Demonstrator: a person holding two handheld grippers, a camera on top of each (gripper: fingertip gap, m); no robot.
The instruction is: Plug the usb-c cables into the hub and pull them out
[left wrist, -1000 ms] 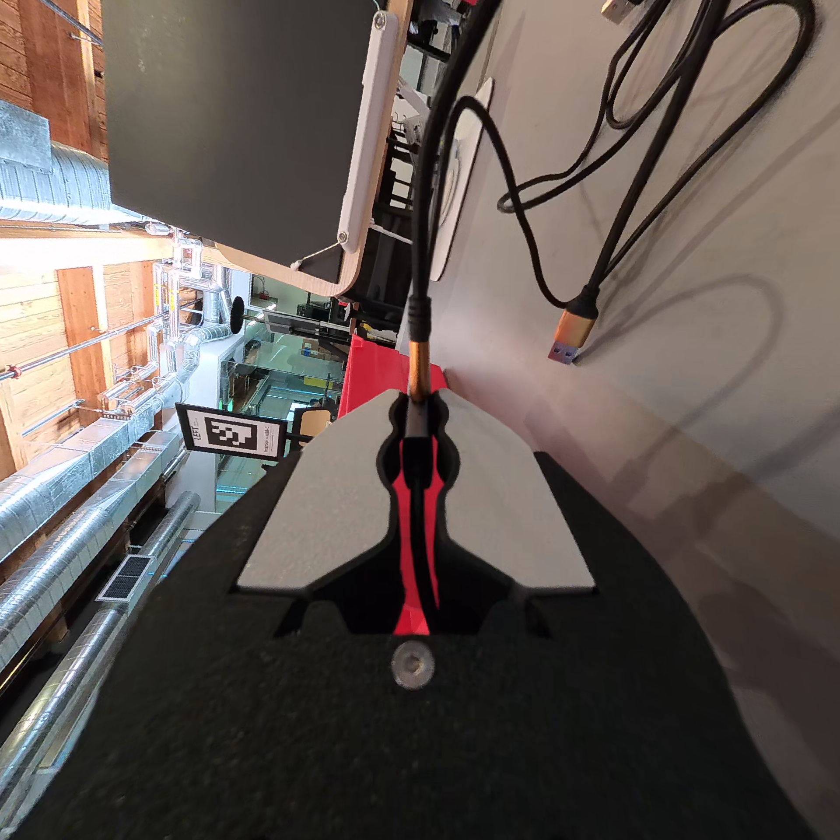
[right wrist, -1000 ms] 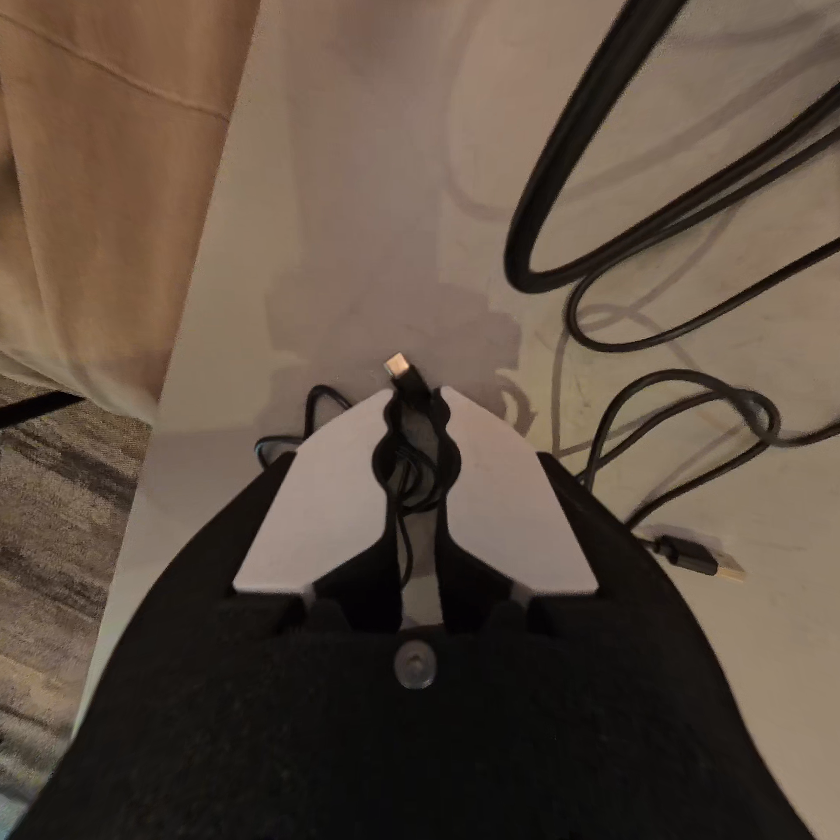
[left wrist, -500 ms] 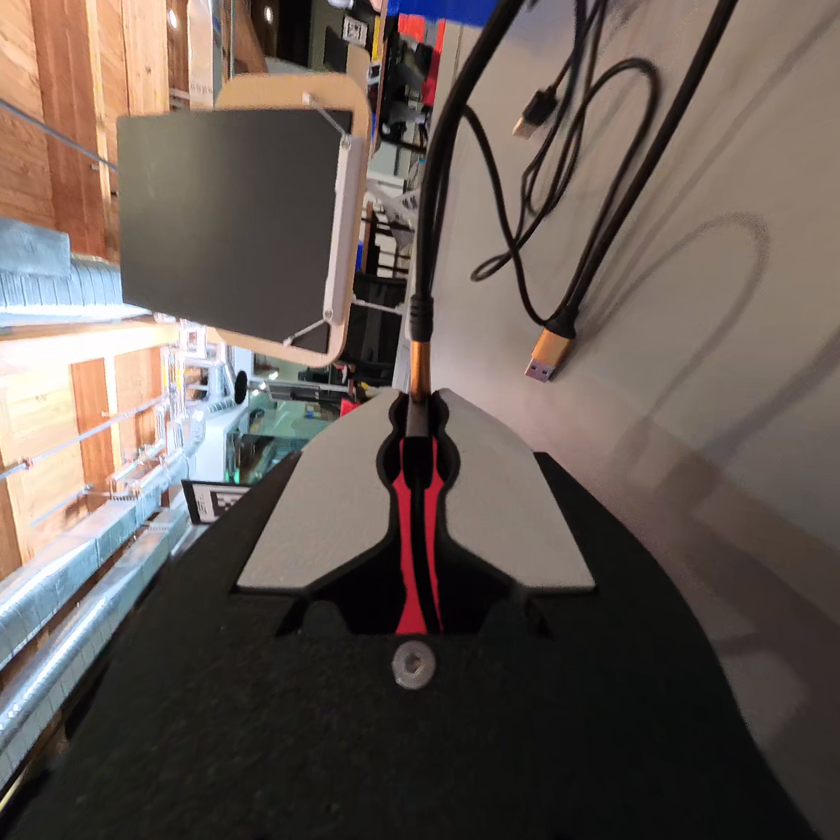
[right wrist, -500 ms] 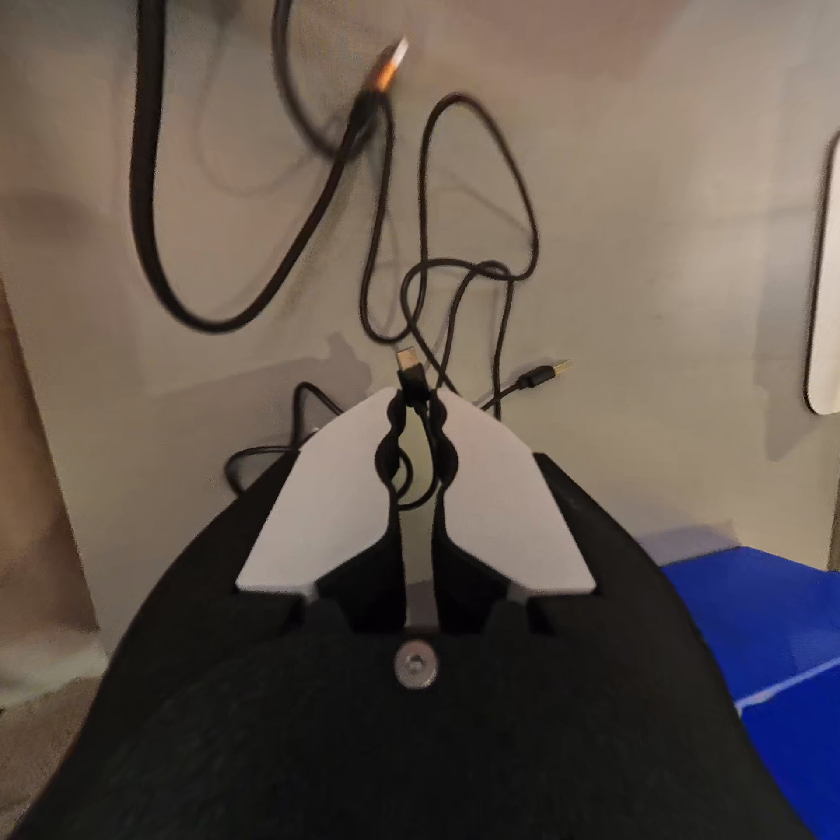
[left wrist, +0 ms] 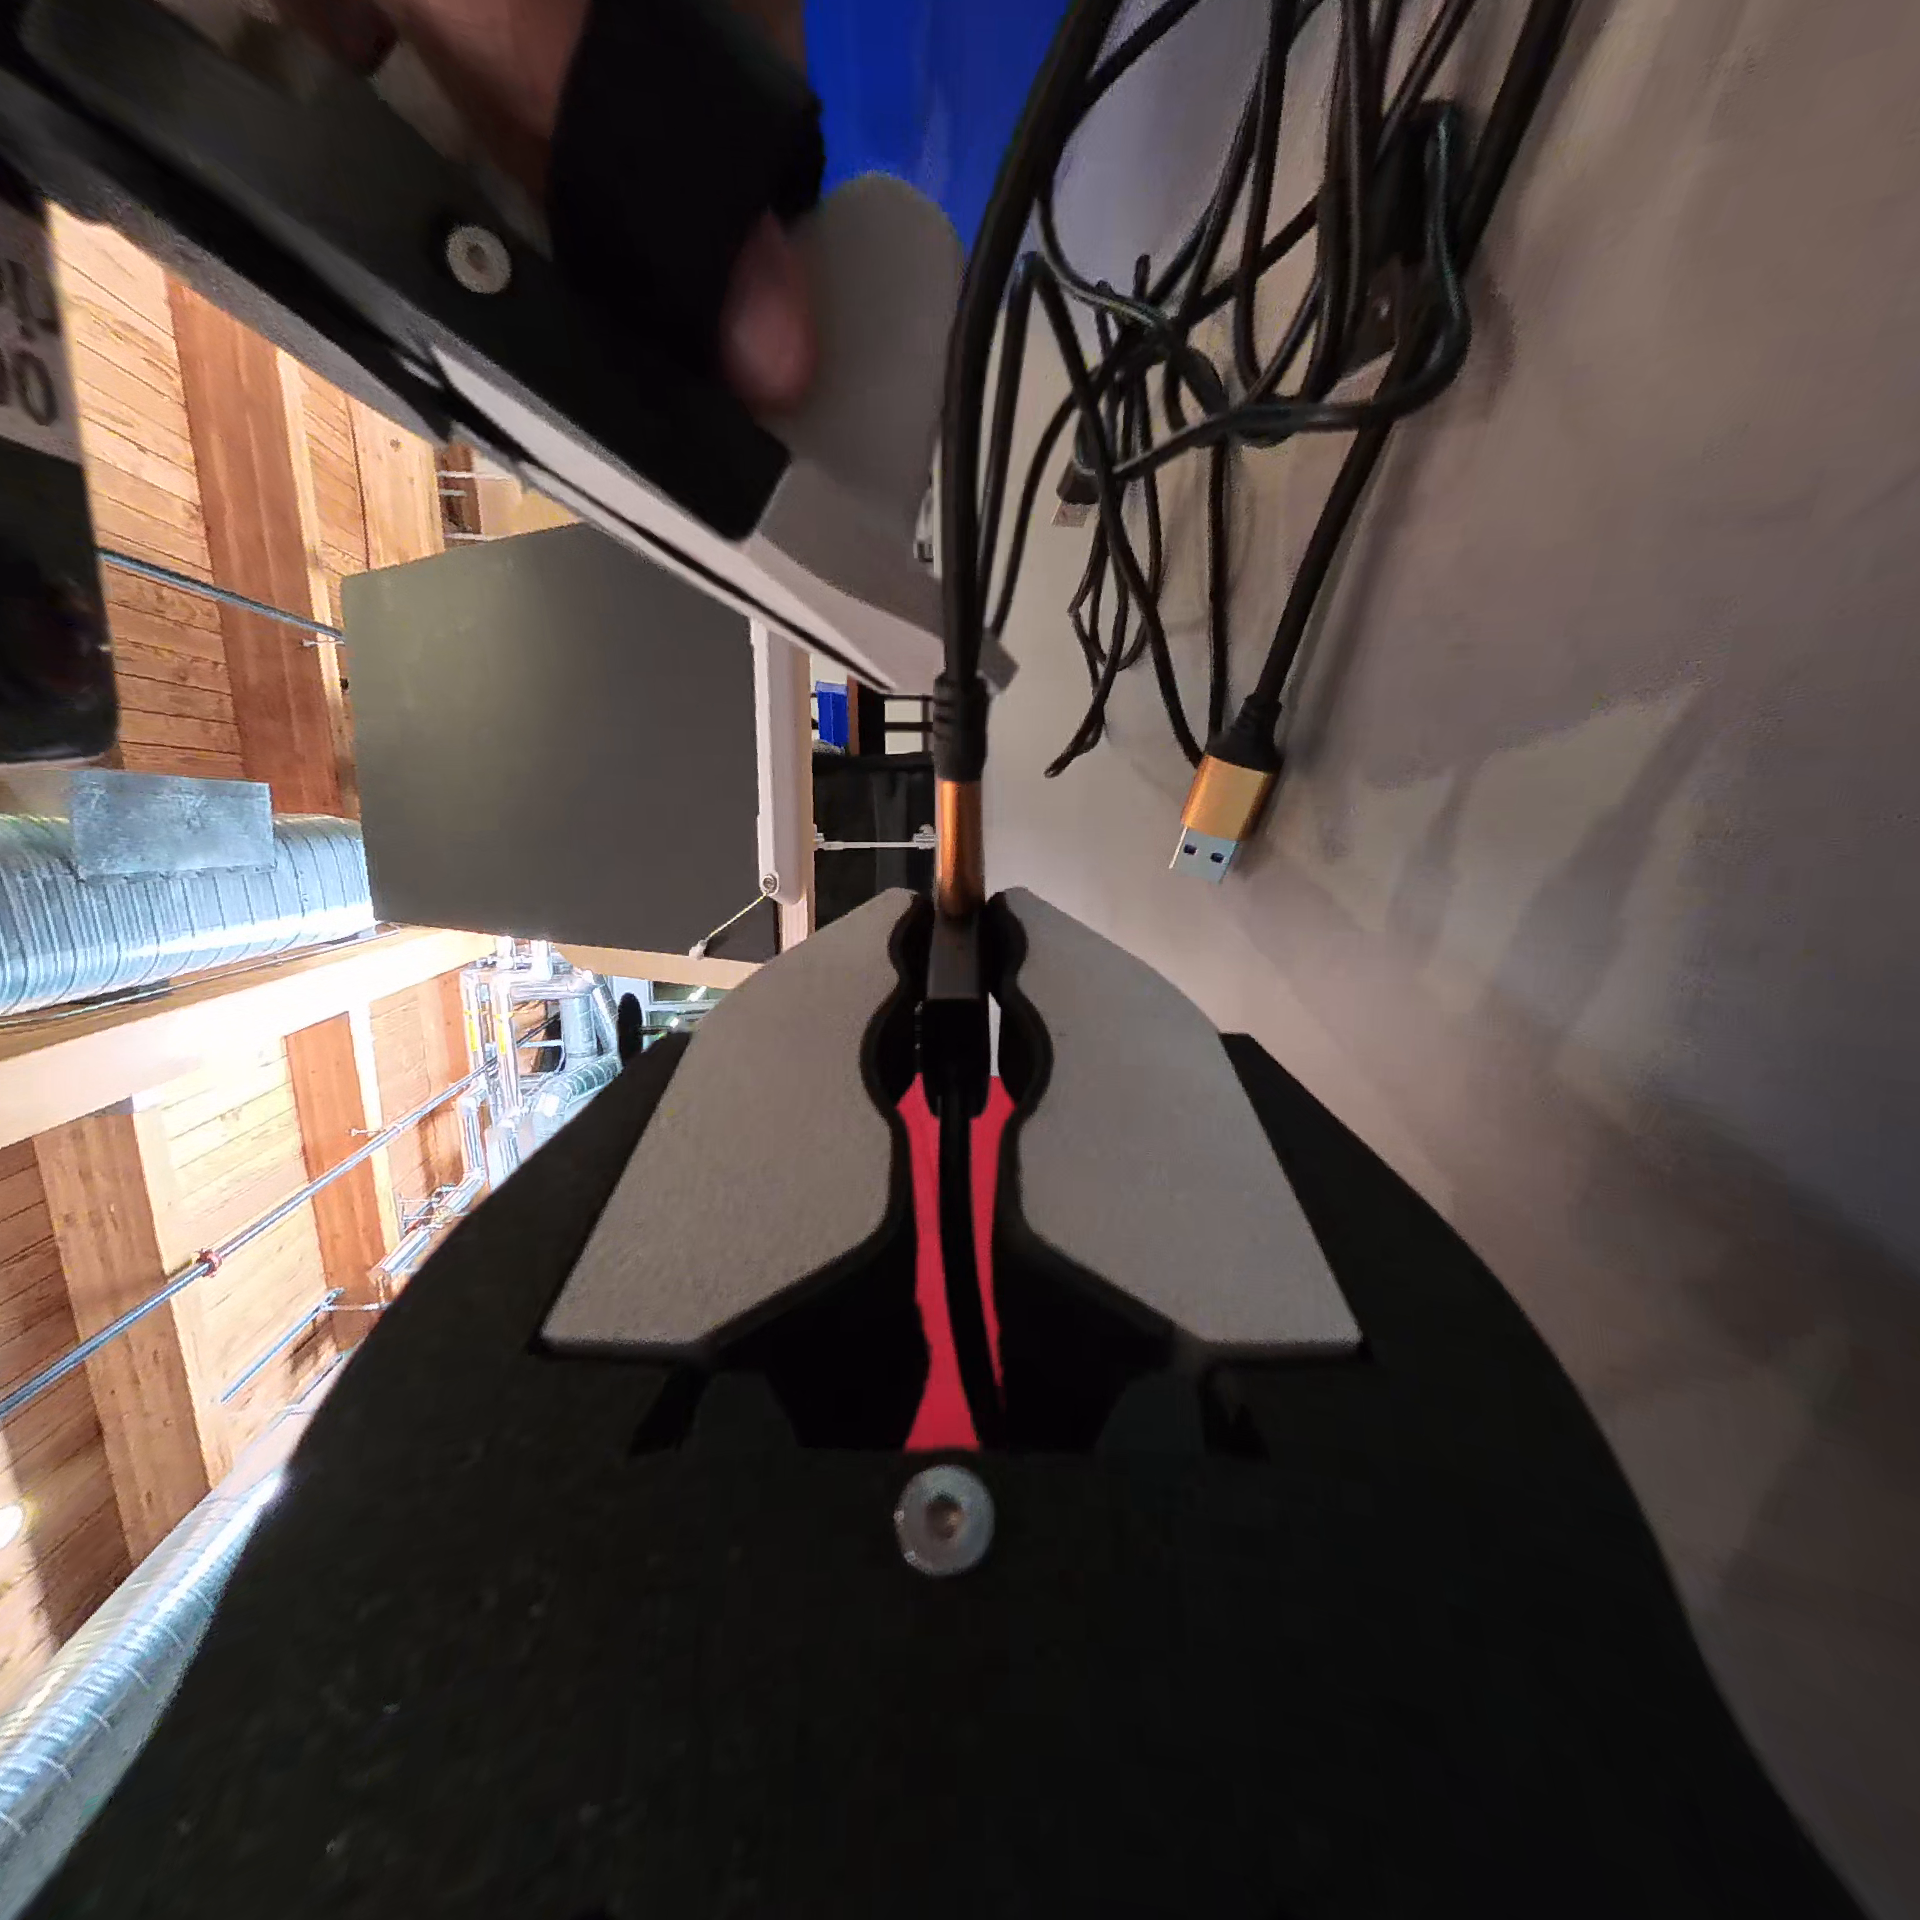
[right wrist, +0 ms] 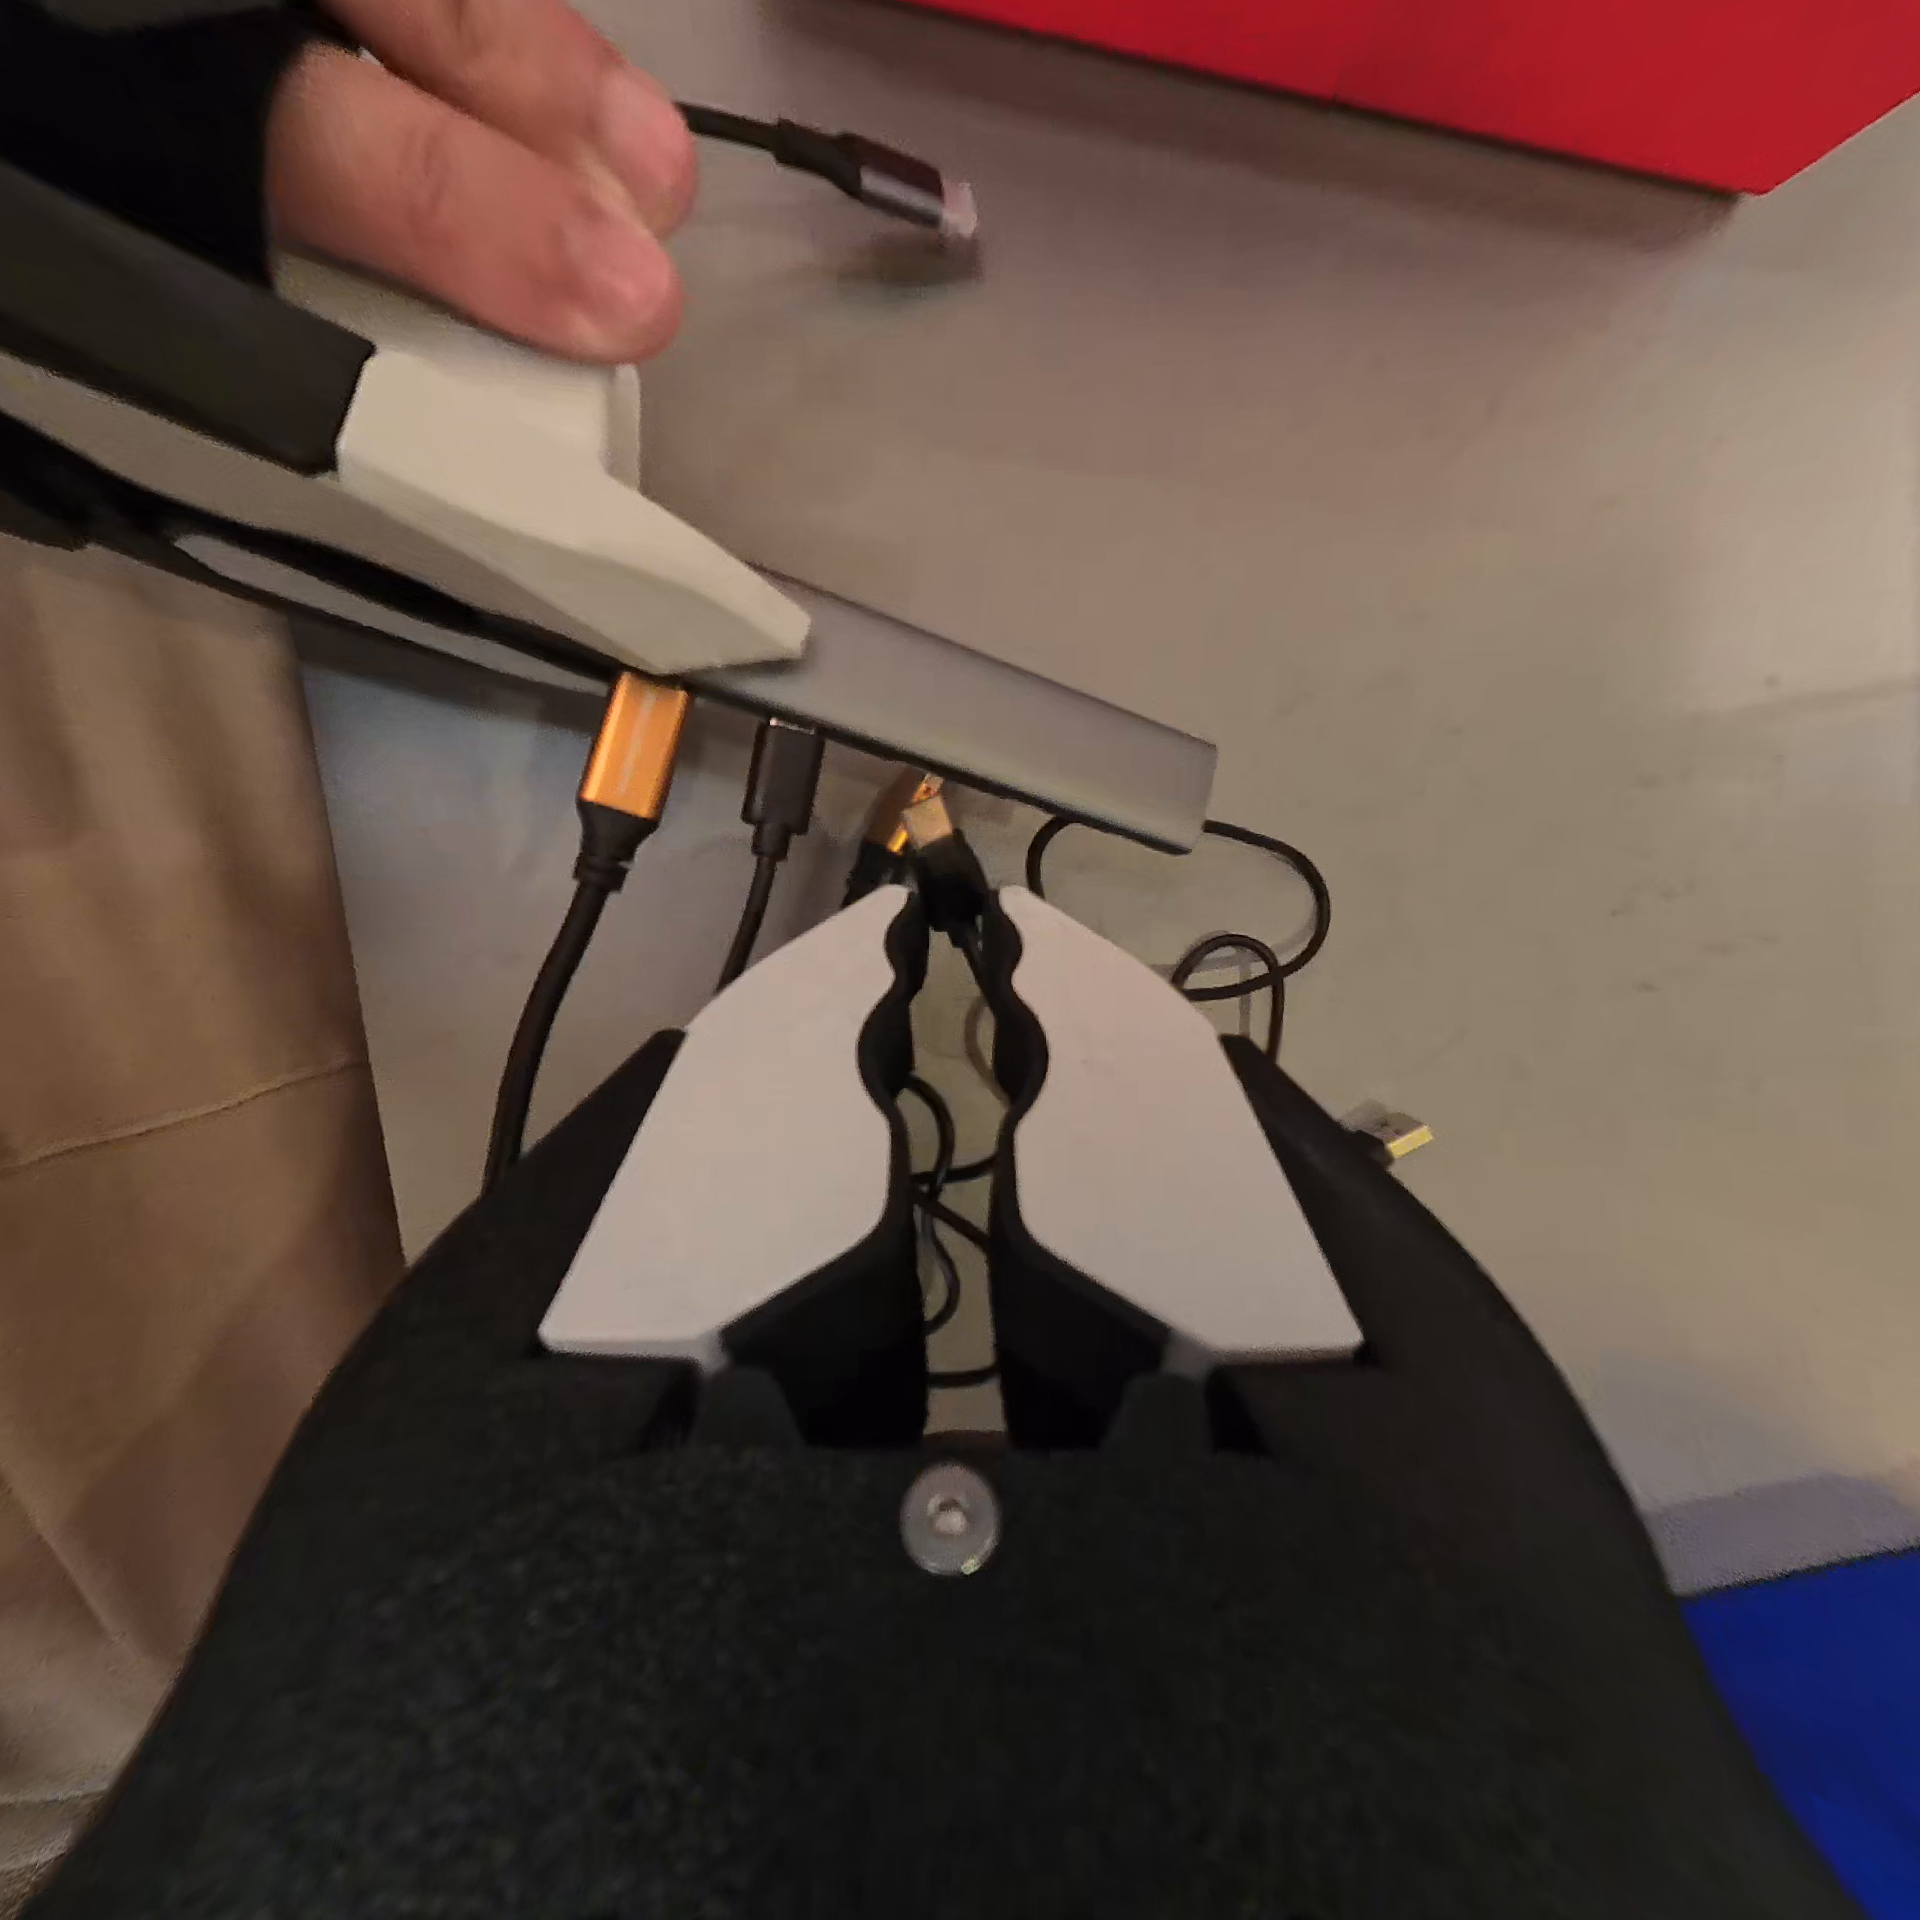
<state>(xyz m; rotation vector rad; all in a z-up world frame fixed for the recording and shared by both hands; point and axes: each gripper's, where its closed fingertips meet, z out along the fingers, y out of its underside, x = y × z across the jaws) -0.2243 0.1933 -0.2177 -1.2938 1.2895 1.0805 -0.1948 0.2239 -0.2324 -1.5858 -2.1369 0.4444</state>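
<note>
We've got the left gripper (left wrist: 954,914) clamped on one end of the hub (right wrist: 997,717). In the right wrist view the hub is a thin grey slab running from 9 o'clock out to 3 o'clock, held up off the table (right wrist: 1455,520). On its near edge, L to R: an orange plug (right wrist: 634,748) seated, a black plug (right wrist: 784,769) seated, then a gold-tipped plug (right wrist: 928,826). That one's pinched in the right gripper (right wrist: 951,904) and sits at 12 o'clock from its tips, right at the hub's edge. It's too blurred to say if the tip's in the port yet. A loose plug (right wrist: 914,197) lies on the table at 12 o'clock.

Handling, as we judge it: the hub's light, stiff and smooth, so it may pivot in an end pinch. The cords are limp, so hold the hard plug body, not the cord, and push straight. The tip prob. bends if angled.
</note>
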